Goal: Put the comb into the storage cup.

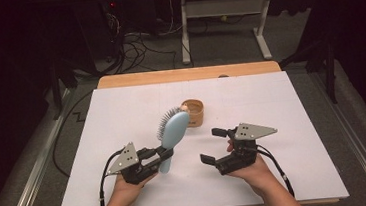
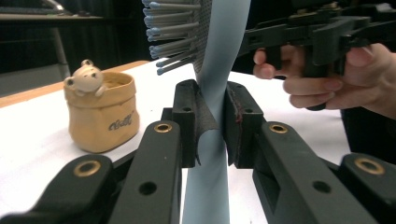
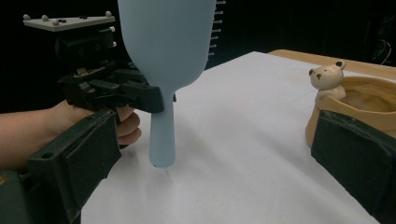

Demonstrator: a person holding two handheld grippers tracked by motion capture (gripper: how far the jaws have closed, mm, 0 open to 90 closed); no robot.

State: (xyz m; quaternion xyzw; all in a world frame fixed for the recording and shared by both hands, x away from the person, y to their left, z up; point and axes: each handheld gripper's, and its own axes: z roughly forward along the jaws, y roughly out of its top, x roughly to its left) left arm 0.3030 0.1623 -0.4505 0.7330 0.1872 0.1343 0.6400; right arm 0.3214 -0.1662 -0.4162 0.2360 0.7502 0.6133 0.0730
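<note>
**Hairbrush held upright, second gripper standing by**

The left gripper (image 1: 161, 156) clamps the handle of the pale blue hairbrush (image 1: 172, 129), held upright, handle end just above the white table (image 1: 271, 105). The right gripper (image 1: 213, 145), at three o'clock of the brush, hangs wide open and holds nothing. The likely next move is closing on the brush (a handover, probably). The bear pot (image 1: 194, 112) stands near, at one o'clock of the brush head, and should be avoided.

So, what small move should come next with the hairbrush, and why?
Probably bring the open right gripper toward the hairbrush. The left gripper clamps its handle and holds it upright, while the right jaws are empty and the cup sits behind.
</note>
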